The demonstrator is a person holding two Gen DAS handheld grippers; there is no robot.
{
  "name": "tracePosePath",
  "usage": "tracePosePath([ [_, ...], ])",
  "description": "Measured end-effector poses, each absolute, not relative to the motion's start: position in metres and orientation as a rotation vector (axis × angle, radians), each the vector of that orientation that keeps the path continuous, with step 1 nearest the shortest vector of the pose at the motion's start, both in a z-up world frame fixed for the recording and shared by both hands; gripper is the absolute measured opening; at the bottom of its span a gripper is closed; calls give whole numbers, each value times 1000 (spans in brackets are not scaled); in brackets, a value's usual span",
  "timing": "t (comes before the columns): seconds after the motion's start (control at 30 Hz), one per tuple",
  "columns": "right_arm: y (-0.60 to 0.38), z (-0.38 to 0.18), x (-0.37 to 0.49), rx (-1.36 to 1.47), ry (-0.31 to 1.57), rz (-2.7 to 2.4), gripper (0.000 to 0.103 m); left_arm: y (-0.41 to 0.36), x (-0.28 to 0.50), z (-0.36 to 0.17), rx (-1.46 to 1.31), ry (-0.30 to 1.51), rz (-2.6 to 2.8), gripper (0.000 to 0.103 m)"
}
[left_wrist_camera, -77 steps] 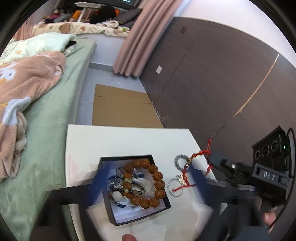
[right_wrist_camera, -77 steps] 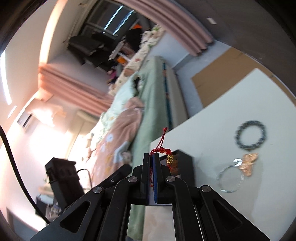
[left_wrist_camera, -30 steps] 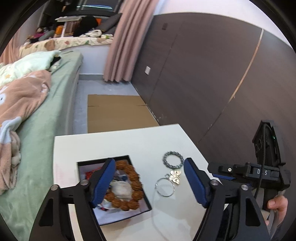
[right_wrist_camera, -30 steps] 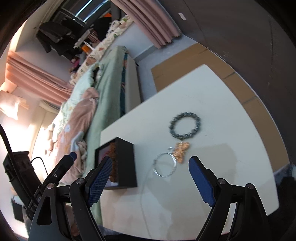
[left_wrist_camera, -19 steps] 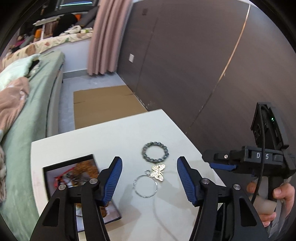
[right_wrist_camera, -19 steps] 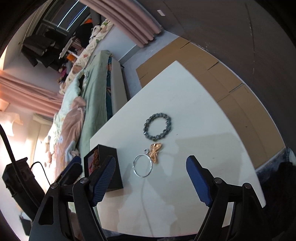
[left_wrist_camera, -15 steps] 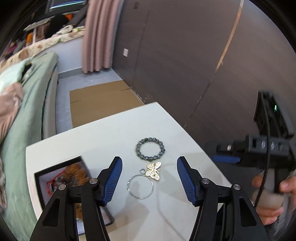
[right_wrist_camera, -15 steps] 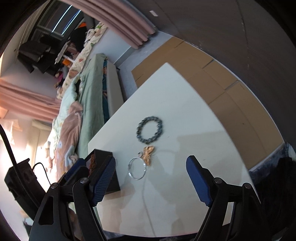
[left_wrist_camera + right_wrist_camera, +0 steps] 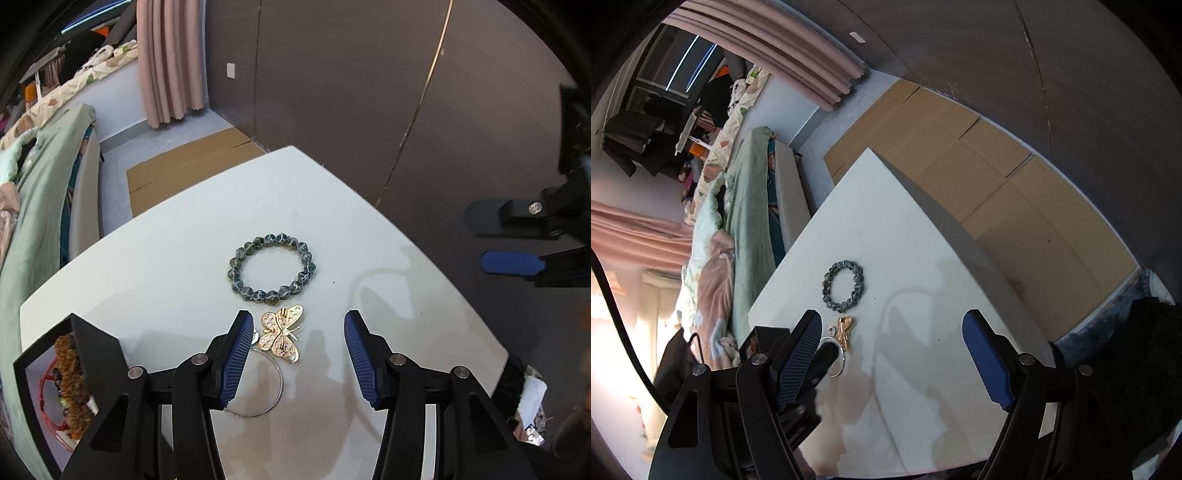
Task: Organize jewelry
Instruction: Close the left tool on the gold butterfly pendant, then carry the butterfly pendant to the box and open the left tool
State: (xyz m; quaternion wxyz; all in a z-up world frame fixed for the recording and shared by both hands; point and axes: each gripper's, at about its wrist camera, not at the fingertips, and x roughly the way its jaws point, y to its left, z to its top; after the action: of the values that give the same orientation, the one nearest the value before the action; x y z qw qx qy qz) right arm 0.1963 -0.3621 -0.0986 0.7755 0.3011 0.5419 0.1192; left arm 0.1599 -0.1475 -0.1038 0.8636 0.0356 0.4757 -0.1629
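Note:
A gold butterfly brooch [image 9: 280,338] lies on the white table [image 9: 166,258], joined to a thin silver hoop [image 9: 258,391]. My left gripper [image 9: 297,332] hangs just over the brooch. Its jaws are closing with the brooch between them, close to the left pad, and neither pad presses on it. Just beyond lies a grey-green bead bracelet [image 9: 271,267]. A black box [image 9: 48,387] at the left holds a brown bead bracelet and a red cord. My right gripper [image 9: 892,325] stands open over bare table, right of the brooch [image 9: 845,332] and bracelet [image 9: 843,290].
A bed with a green sheet [image 9: 40,192] runs along the table's left side. Flat cardboard [image 9: 960,147] covers the floor beyond the table, below a dark panelled wall [image 9: 351,92]. The table's right edge [image 9: 424,240] drops off close to the jewelry.
The right gripper, earlier shut on the red cord, now stands open; the cord lies in the box. The left gripper has swung from the box over to the brooch, lower, with narrower jaws.

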Motion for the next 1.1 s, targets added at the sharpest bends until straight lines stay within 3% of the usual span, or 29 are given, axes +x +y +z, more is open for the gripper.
tracePosePath([
  [0.3,-370,-100,197,642,1176,254,80,-167,163,-124,169,1015,-294,43],
  [0.5,-370,-101,198,639,1181,255,80,-165,163,-126,206,990,-248,14],
  [1.1,-337,-103,197,557,1205,274,80,-120,149,-69,12,895,-297,13],
])
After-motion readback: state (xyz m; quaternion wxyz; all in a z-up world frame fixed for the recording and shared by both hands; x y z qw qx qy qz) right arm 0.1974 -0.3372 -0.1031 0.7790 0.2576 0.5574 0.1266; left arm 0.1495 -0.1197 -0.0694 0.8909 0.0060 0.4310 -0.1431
